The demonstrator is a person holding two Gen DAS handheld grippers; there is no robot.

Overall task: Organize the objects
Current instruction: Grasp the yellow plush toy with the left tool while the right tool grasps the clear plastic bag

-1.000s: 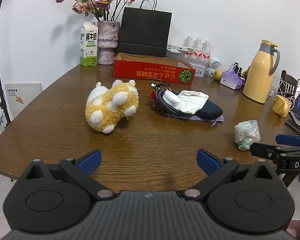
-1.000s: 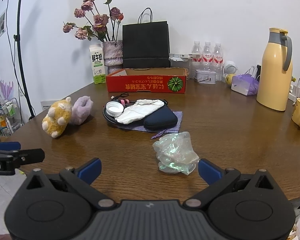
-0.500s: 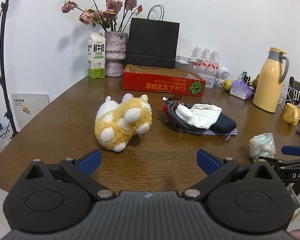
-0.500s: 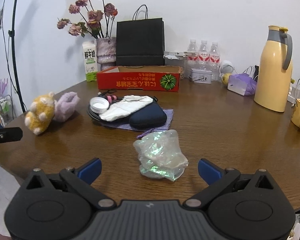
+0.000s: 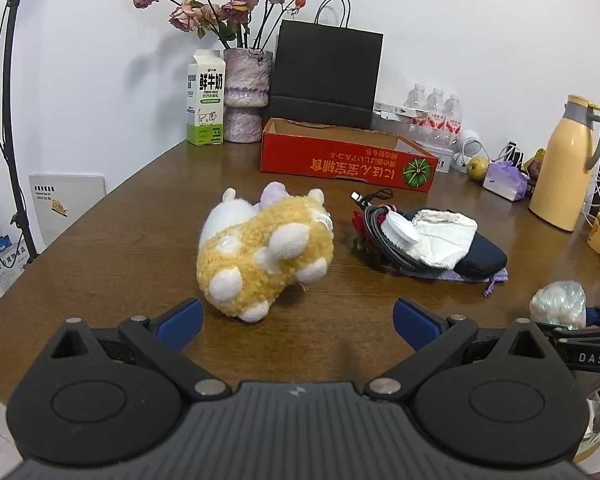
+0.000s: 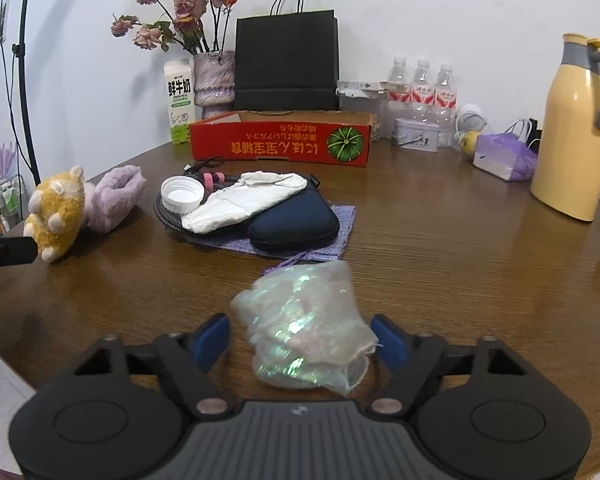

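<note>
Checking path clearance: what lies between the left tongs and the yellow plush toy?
Only bare wooden table lies between the left tongs and the yellow plush toy; the left wrist view shows this.

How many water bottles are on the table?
3, in a row by the back wall: left bottle, middle bottle, right bottle. More could hide behind them.

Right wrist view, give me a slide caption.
Right gripper closing around an iridescent crumpled bag on the wooden table.

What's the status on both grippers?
Left gripper open, facing plush toy. Right gripper closing around shiny wrapper, pads not yet pressing. Nothing in the way.
</note>
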